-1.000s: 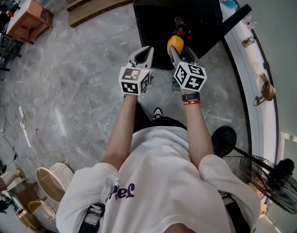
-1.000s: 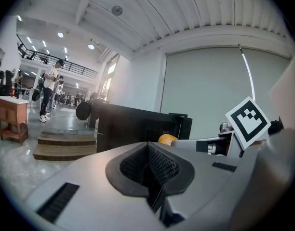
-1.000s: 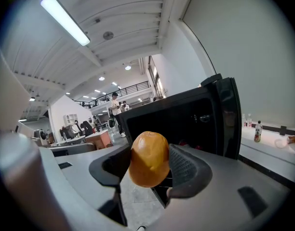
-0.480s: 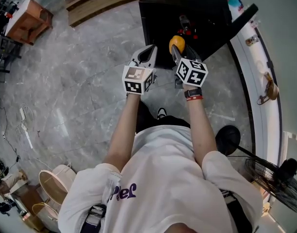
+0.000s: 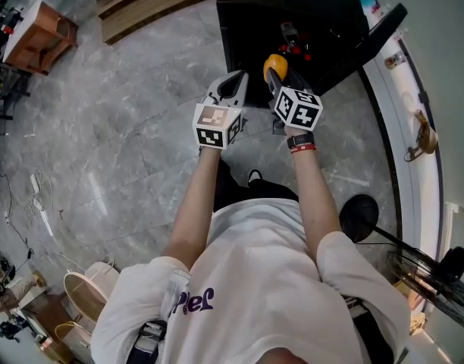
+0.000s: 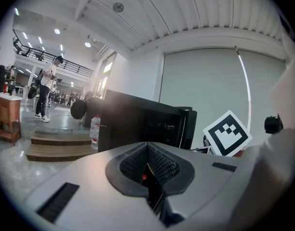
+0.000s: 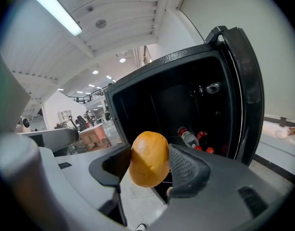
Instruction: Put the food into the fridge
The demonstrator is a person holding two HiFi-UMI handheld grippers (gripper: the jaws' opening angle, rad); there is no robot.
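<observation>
My right gripper (image 7: 148,163) is shut on an orange-yellow bun-like food (image 7: 149,159), held upright between both pads. In the head view the food (image 5: 274,66) hangs just in front of the small black fridge (image 5: 285,6), whose door (image 5: 365,36) stands open to the right. Inside the fridge (image 7: 167,100) several red-capped bottles (image 7: 193,139) lie at the lower right. My left gripper (image 5: 233,88) is held beside the right one, a little left of the fridge's opening; its jaws (image 6: 150,170) are shut with nothing between them.
The fridge stands on a grey marble floor (image 5: 126,142). A white curved counter (image 5: 402,127) runs along the right, with a fan (image 5: 437,279) near it. Wooden steps (image 5: 148,2) lie at the far left of the fridge. A person (image 6: 44,93) stands far off.
Both grippers have drifted slightly toward the fridge with the food still held; the view has shifted a little.
</observation>
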